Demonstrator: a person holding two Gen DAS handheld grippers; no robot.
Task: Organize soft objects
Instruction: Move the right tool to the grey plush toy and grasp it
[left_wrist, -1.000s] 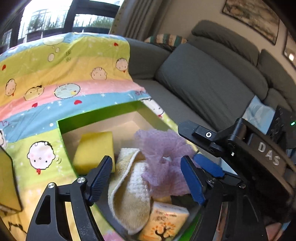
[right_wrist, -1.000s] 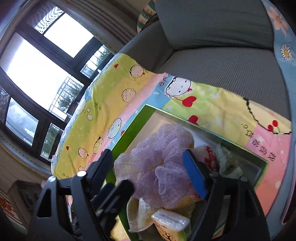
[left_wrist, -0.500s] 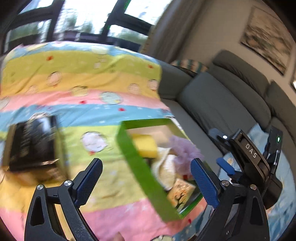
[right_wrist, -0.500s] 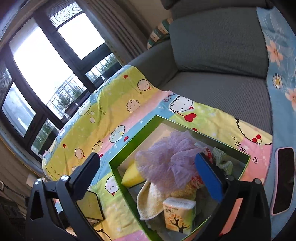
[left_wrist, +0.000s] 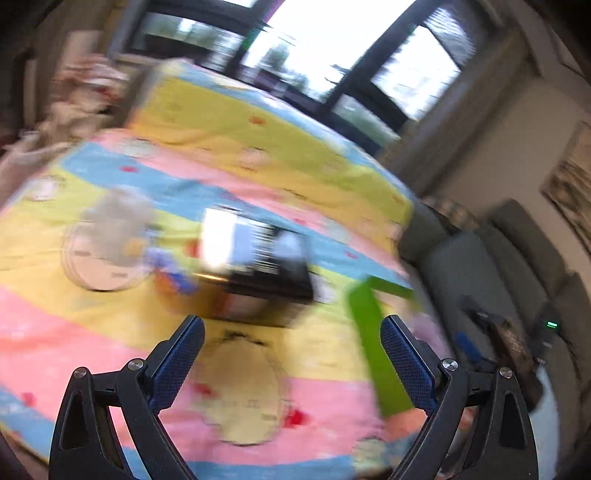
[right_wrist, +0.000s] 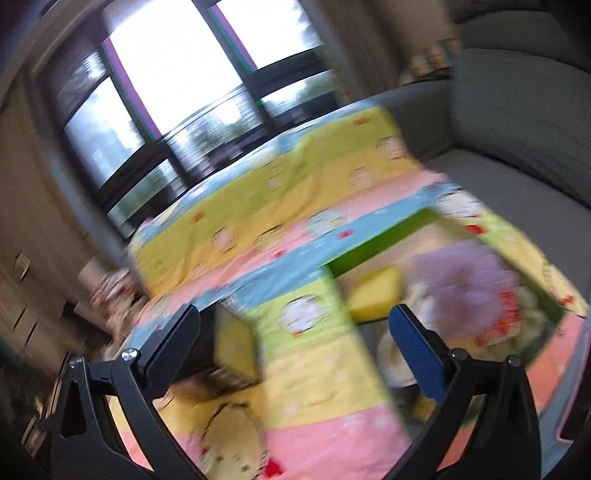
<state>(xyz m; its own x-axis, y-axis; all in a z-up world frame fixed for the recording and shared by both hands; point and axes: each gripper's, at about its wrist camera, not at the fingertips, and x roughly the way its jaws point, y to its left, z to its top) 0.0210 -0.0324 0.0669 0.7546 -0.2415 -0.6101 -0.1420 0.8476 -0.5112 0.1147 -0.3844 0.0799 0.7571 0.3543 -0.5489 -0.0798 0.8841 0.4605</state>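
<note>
Both views are motion-blurred. A green box (right_wrist: 373, 251) sits on the cartoon-print cloth and holds a purple bath pouf (right_wrist: 465, 273), a yellow sponge (right_wrist: 376, 295) and a cream knitted cloth (right_wrist: 391, 354). My right gripper (right_wrist: 295, 347) is open and empty, above the cloth left of the box. My left gripper (left_wrist: 291, 358) is open and empty, over the cloth, with the green box (left_wrist: 373, 339) at its right. A grey soft lump (left_wrist: 118, 225) lies on a round plate (left_wrist: 99, 266) at the far left.
A black box (left_wrist: 266, 273) lies on the cloth (left_wrist: 258, 158) ahead of the left gripper, also shown in the right wrist view (right_wrist: 207, 350). A small orange-blue object (left_wrist: 173, 280) lies beside it. A grey sofa (right_wrist: 517, 122) stands to the right. Windows are behind the table.
Both grippers have pulled back from the green box and swung left. The right gripper has let go of the purple pouf, which stays in the box. Both have opened wider.
</note>
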